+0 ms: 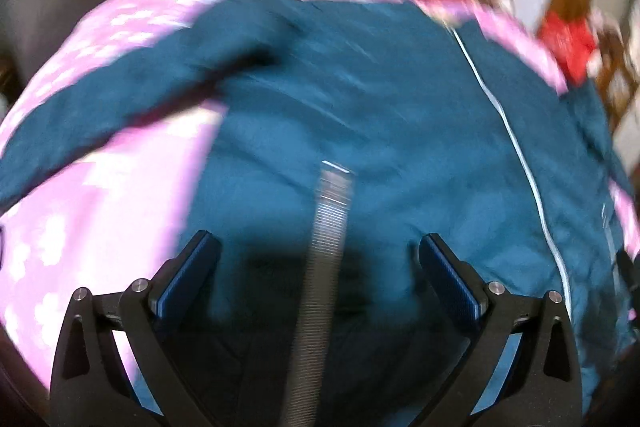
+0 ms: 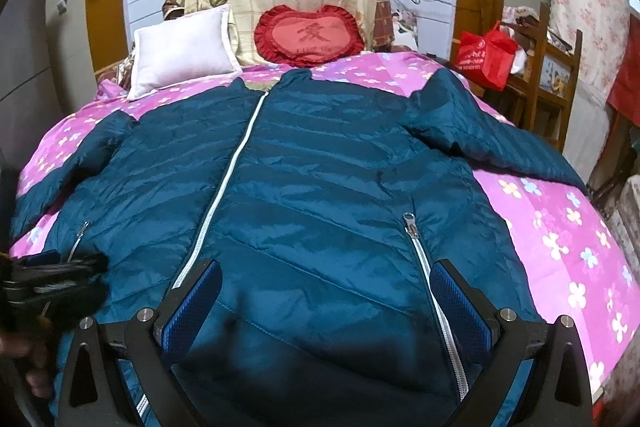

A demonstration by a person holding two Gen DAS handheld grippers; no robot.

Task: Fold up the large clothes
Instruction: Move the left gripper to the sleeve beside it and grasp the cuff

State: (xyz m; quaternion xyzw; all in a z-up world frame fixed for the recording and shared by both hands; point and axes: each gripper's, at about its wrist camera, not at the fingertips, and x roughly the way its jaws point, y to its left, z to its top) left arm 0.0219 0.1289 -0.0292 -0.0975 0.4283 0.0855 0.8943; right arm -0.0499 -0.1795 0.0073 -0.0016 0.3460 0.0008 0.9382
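**Slippery jacket, two empty tools, and a hem not yet held**

At the far left of the right wrist view, the left tool (image 2: 52,267) hangs low over the jacket's left hem corner, close to the small pocket zip (image 2: 80,231). It is blurred there, and its own camera is smeared too, which suggests fast motion. In that view the left tool (image 1: 316,259) has its fingers spread wide, with nothing between them. A grab made at this speed may pinch only the top layer, or catch the pink flowered bedcover (image 2: 560,227) along with the cloth.

The teal quilted jacket (image 2: 320,167) lies front up on the bed, zipped, collar toward the pillows. Its left sleeve (image 2: 60,163) angles down toward the bed edge. The shell looks glossy and puffy, so I judge it likely to slide out of a shallow pinch and spring back open after a fold.

In the middle, the white main zip (image 2: 236,163) runs slightly askew; a fold taken on it could end lopsided.

Further right, the right tool (image 2: 326,295) is also spread open and empty above the hem, straddling the right pocket zip (image 2: 416,247). Closing onto those metal teeth could give poor purchase.

The right sleeve (image 2: 500,143) stretches well out across the bedcover and may drag or hang off when the body is lifted.
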